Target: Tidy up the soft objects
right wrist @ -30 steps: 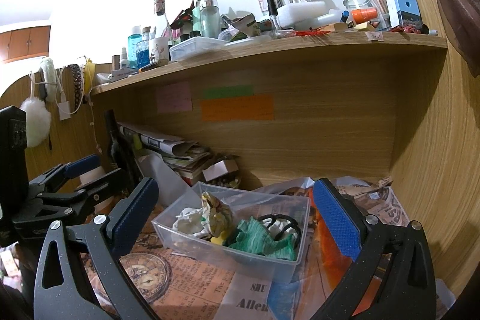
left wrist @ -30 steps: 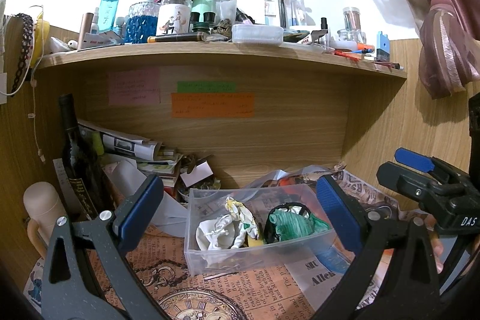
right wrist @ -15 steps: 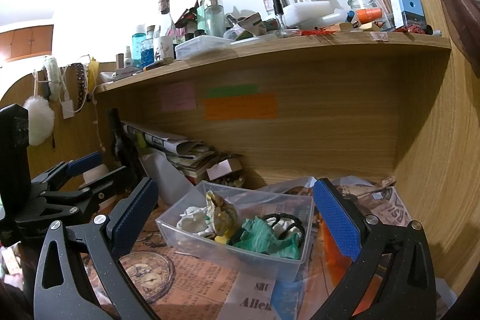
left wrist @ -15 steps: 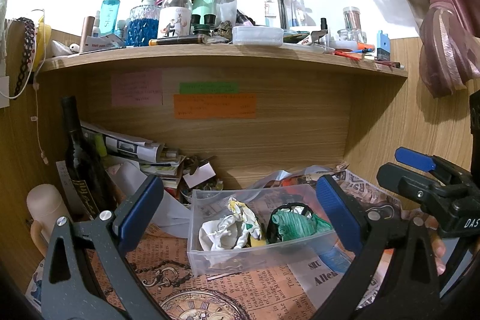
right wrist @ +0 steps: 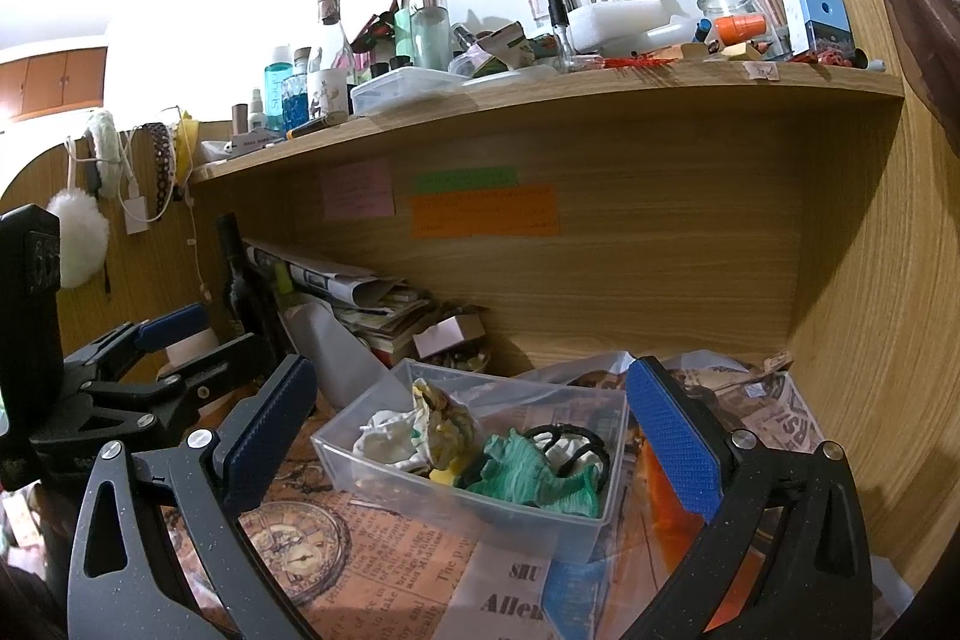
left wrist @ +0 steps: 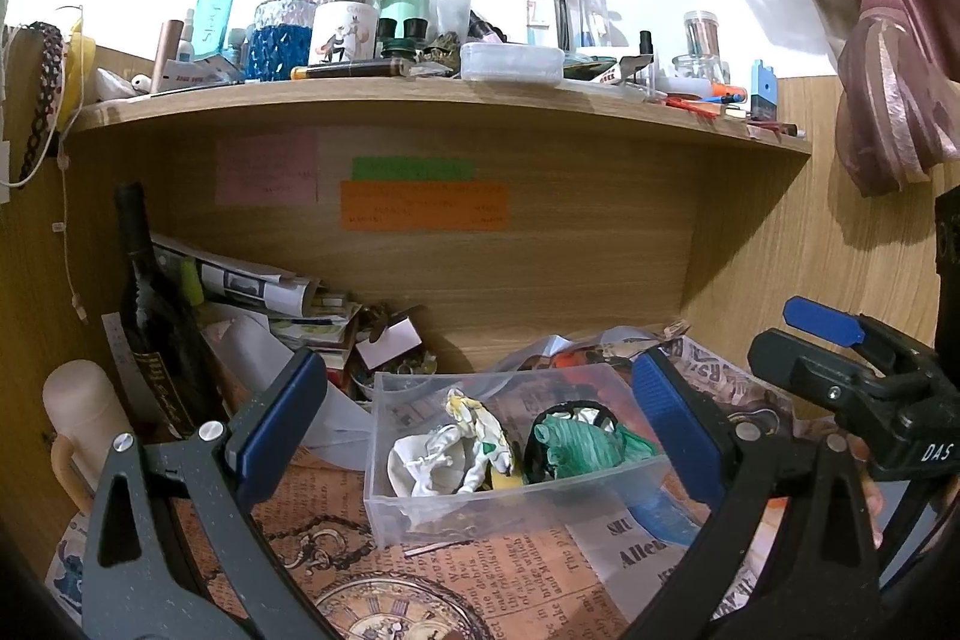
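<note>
A clear plastic box (left wrist: 420,511) stands on the newspaper-covered desk, also in the right wrist view (right wrist: 576,526). It holds a white crumpled soft item (left wrist: 429,463), a yellow-white one (left wrist: 480,418), a green one (left wrist: 585,451) and a black band (left wrist: 567,409). My left gripper (left wrist: 480,430) is open and empty, held above and before the box. My right gripper (right wrist: 474,424) is open and empty, to the right of the left one, also before the box.
A dark wine bottle (left wrist: 153,316), a cream mug (left wrist: 81,430) and stacked papers (left wrist: 270,292) stand at the left under a wooden shelf (left wrist: 420,100) crowded with bottles. Plastic bags (right wrist: 606,370) lie behind the box. A wooden side wall (right wrist: 870,340) closes the right.
Both grippers have drifted slightly; the view has shifted a little, with the box staying put. Both stay open and empty.
</note>
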Motion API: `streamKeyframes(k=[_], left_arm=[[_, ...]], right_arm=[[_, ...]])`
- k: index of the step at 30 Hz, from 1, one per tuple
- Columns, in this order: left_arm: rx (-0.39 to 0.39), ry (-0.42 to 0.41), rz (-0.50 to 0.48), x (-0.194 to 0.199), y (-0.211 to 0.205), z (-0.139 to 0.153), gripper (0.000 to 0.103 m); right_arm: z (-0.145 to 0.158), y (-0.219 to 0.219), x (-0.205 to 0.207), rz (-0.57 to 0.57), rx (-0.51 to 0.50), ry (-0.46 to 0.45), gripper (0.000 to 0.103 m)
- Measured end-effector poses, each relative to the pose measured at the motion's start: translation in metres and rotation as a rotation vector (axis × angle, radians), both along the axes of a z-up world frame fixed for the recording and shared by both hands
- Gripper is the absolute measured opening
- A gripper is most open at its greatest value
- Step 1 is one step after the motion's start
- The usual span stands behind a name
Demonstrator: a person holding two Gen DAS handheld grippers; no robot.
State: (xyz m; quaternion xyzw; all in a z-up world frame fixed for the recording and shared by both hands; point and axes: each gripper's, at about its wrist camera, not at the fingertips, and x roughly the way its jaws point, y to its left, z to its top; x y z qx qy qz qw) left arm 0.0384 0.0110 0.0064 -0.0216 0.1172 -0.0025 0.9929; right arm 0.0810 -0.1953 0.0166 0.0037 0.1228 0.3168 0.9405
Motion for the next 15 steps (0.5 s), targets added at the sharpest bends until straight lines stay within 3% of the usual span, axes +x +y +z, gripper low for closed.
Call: streamKeyframes(k=[15], left_arm=[[0.003,0.009,-0.015,0.0003,-0.0016,-0.0029,0.103]], right_arm=[[-0.0048,-0.0023,0.0045,0.003,-0.005,0.02,0.103]])
